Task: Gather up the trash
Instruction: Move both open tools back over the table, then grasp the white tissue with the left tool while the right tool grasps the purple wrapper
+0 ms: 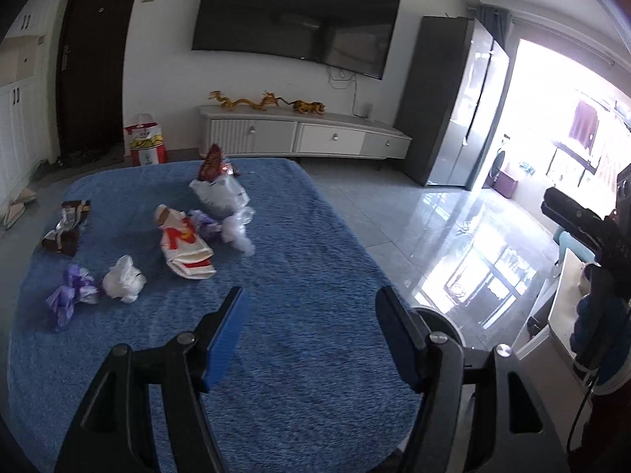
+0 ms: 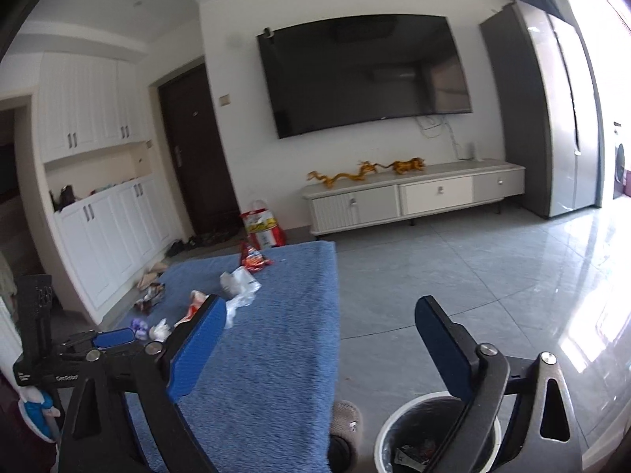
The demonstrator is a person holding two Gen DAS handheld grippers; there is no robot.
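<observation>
Now both tongs hang apart and empty above a blue rug, which fills most of the left wrist view.

Left tongs: jaws fairly wide, nothing between them. Right tongs: jaws wide, nothing between them. A white bin with a dark liner stands on the floor just under the right tongs, beside the rug's edge, with some scraps already inside.

Trash lies on the rug ahead and to the left of the left tongs. Largest first:
- a white plastic bag, farthest ahead, with a red snack bag behind it
- a red and white paper bag, nearer
- a brown wrapper, far left
- a purple wrapper and a white tissue wad, nearest, side by side

All look light, soft and crushable. Foil wrappers may slip; best pinched across a crumpled fold or bunched middle, not a flat edge.
</observation>
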